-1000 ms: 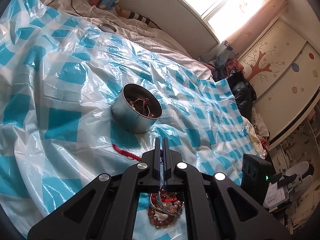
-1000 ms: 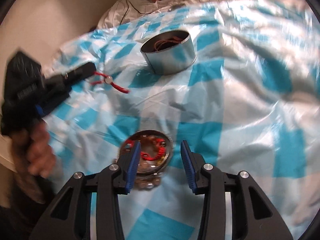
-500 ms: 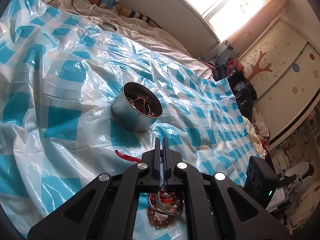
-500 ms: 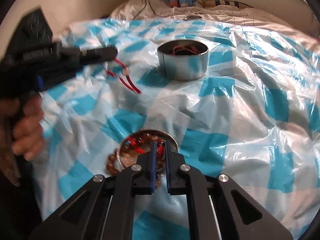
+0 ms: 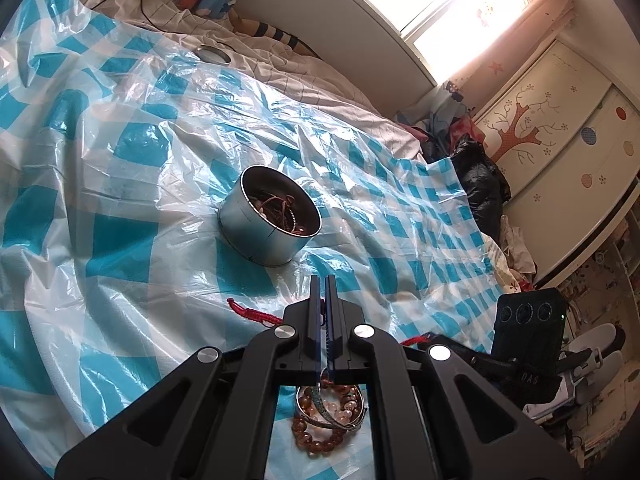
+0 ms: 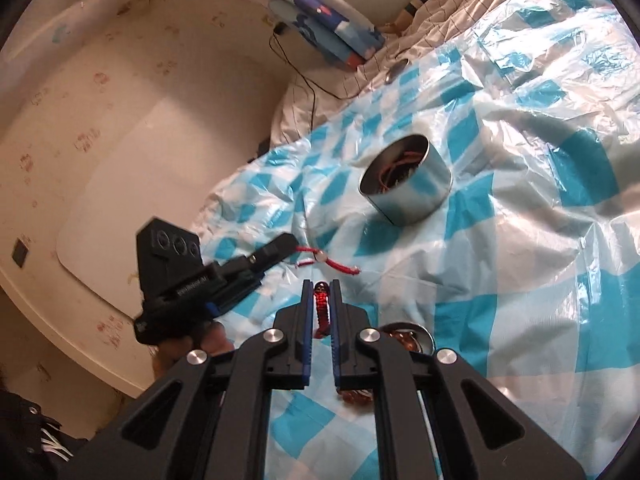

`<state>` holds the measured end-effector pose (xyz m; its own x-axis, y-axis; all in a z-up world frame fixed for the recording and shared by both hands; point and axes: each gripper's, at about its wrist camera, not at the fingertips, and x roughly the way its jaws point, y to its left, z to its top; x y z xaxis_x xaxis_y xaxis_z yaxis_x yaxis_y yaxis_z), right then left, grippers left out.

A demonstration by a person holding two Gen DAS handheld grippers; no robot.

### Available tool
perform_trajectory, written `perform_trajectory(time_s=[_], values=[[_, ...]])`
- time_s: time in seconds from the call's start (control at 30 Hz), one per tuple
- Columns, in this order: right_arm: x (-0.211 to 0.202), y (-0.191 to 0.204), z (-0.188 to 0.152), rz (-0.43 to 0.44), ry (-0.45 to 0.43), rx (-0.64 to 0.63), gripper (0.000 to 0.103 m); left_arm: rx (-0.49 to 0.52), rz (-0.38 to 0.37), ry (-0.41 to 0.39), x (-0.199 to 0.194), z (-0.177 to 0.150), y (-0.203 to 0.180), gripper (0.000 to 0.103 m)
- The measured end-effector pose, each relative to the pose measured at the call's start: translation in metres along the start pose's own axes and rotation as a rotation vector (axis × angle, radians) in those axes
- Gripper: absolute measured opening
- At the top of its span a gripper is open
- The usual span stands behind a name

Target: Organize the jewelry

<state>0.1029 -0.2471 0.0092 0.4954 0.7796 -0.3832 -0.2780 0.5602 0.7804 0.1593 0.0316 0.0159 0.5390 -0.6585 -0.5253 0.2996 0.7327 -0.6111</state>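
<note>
Cords like these are limp and light, so my right claw point(image 6: 321, 312) pinches the red beaded bracelet point(image 6: 321, 307) mid-strand above the bed, while my left claw point(image 6: 290, 245) clamps the red string bracelet point(image 6: 328, 261) by its end.

One round metal tin point(image 5: 269, 226), two red cords point(image 6: 334, 263), one bead bracelet point(image 5: 316, 438), two grippers point(image 6: 321, 289)

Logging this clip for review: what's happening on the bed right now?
A person with two handheld grippers is sorting jewelry on a checked plastic sheet. The left gripper is shut on a red cord bracelet. The right gripper pinches a red beaded bracelet above the bead pile. The round tin already holds jewelry.
</note>
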Motion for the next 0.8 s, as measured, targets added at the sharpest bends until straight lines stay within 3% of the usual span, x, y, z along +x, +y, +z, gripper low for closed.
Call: perform_trajectory(time_s=[0.1, 0.5, 0.8], values=[[-0.007, -0.006, 0.006, 0.036, -0.039, 0.036, 0.008, -0.003, -0.017, -0.006, -0.002, 0.001, -0.001, 0.002], [-0.015, -0.010, 0.048, 0.029, -0.134, 0.065, 0.008, 0.008, -0.043, -0.035, -0.006, 0.006, -0.005, 0.002], [-0.005, -0.021, 0.080, 0.050, -0.151, 0.096, 0.008, 0.065, -0.033, -0.044, 0.002, 0.028, -0.021, 0.002]])
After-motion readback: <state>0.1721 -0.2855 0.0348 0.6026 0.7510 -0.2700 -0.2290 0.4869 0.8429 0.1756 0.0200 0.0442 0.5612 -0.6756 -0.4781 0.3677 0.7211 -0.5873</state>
